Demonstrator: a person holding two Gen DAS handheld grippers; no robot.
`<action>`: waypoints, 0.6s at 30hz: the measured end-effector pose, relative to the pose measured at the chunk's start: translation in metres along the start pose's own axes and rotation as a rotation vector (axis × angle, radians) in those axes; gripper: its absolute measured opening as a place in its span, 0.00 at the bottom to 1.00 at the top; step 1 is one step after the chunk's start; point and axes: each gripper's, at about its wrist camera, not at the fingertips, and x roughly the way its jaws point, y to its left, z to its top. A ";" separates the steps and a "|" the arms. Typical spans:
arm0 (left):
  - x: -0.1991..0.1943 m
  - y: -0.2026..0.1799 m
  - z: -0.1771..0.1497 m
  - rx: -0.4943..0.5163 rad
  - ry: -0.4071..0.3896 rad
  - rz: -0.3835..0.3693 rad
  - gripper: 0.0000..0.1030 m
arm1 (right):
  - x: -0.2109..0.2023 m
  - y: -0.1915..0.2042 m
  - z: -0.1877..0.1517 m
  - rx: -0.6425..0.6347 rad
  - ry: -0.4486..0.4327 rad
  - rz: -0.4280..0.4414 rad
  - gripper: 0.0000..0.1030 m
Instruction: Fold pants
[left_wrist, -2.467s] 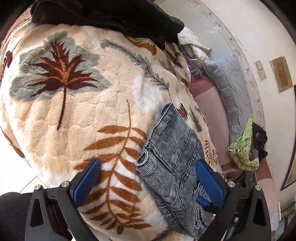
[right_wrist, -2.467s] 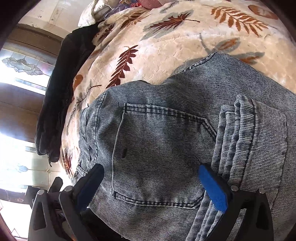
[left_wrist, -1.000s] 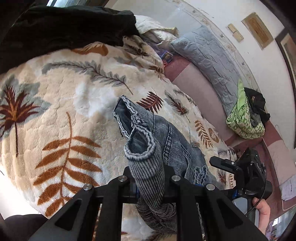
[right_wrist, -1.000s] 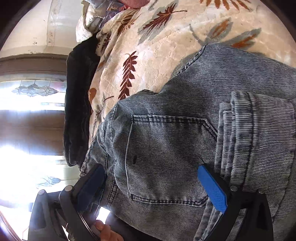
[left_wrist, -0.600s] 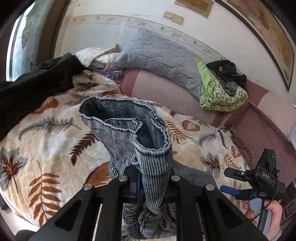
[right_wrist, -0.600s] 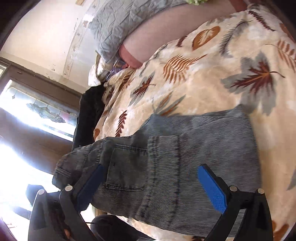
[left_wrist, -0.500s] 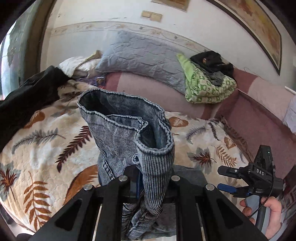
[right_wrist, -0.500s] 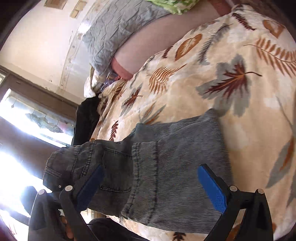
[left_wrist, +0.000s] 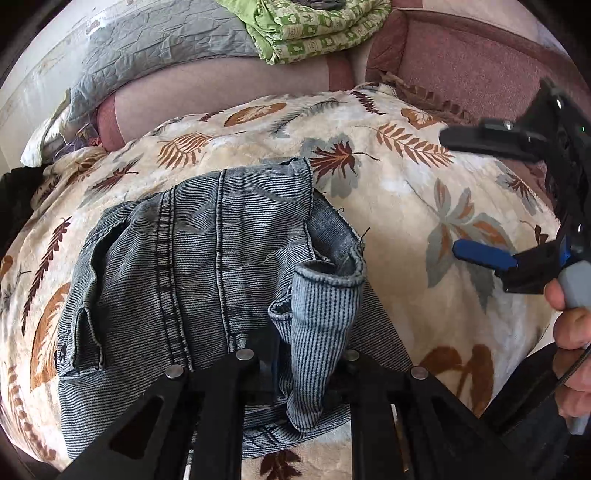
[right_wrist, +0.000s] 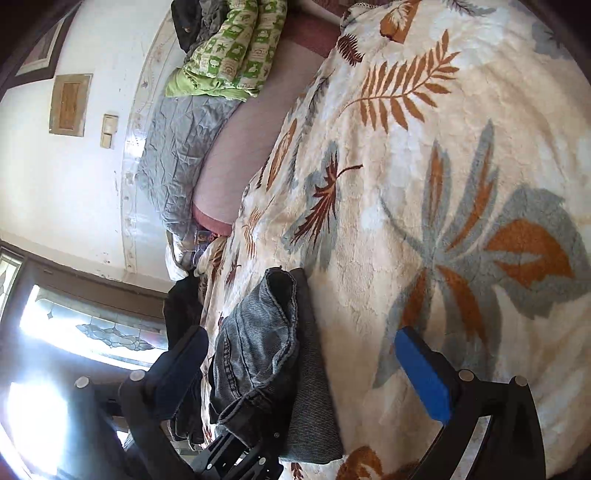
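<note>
On leaf-print blanket pants lie half folded; my left gripper pinches leg cuff over stack, right gripper gapes empty beside pants; I'd lay cuff square on far edge, then release

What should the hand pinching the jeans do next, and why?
Probably lower and let go. The left gripper is shut on a hem of the jeans, already doubled over on the blanket; the right gripper is open and holds nothing.
</note>
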 end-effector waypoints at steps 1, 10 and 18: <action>-0.003 0.006 0.004 -0.023 0.009 -0.019 0.14 | -0.001 -0.003 0.001 0.005 0.002 0.001 0.99; 0.001 -0.036 -0.004 0.150 0.063 -0.051 0.72 | -0.004 -0.010 -0.002 0.002 0.011 0.002 0.99; -0.100 0.047 -0.006 -0.104 -0.193 -0.178 0.72 | -0.019 -0.002 -0.005 -0.043 -0.056 0.004 0.99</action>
